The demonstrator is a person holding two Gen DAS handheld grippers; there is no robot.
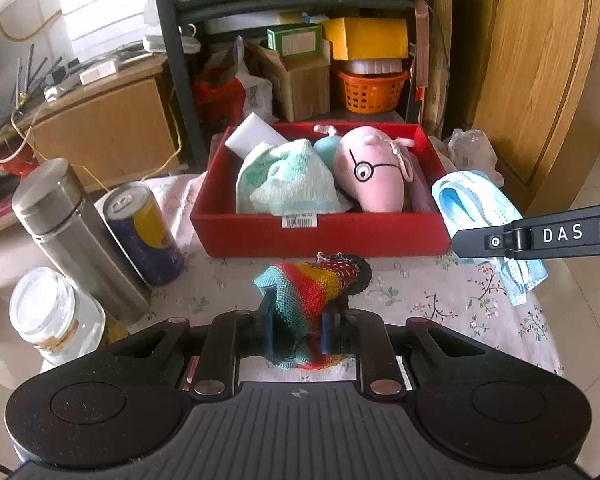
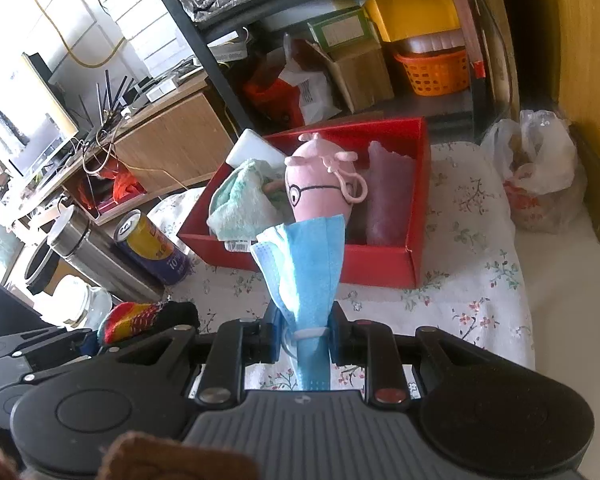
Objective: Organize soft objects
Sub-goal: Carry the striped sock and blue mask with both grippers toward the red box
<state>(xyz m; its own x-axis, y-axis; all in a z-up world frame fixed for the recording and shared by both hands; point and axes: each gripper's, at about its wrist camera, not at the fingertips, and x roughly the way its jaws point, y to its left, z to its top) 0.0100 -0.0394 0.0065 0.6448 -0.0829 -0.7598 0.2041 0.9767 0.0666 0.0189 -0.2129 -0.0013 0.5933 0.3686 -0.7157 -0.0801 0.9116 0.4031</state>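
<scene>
Nearest me in the left wrist view, my left hand-held gripper (image 1: 298, 330) is clamped on the rainbow knit piece (image 1: 316, 284), pinched at one end between the blue pads, so the cloth bunches between them and its free end, with a dark trim, sticks out ahead above the table (image 1: 420, 300); I judge that an end grip keeps the bulk forward, ready to drop. In the right wrist view my right hand-held gripper (image 2: 303, 336) has its jaws together on the blue face mask (image 2: 304, 264), gathered low near its white ear loop, so the pleated body fans upward in front of the lens and hides the middle of the near wall of the red box (image 2: 380, 264). Both pieces appear lifted off the floral cloth rather than resting on it. Further back, the box sits in the middle of the frame, already holding a mint towel (image 1: 284, 180), a pink plush with drawn glasses (image 1: 372, 172), a white block (image 1: 252, 136) propped in the upper left corner and a mauve cloth (image 2: 388, 196) along its right side; the spare room looks to be toward the front edge. At the left of the frame a steel flask (image 1: 68, 228), a drink can (image 1: 144, 232) and a glass jar (image 1: 52, 316) stand outside it, hard things I would leave alone. Beyond is a cluttered shelf (image 1: 292, 8).
</scene>
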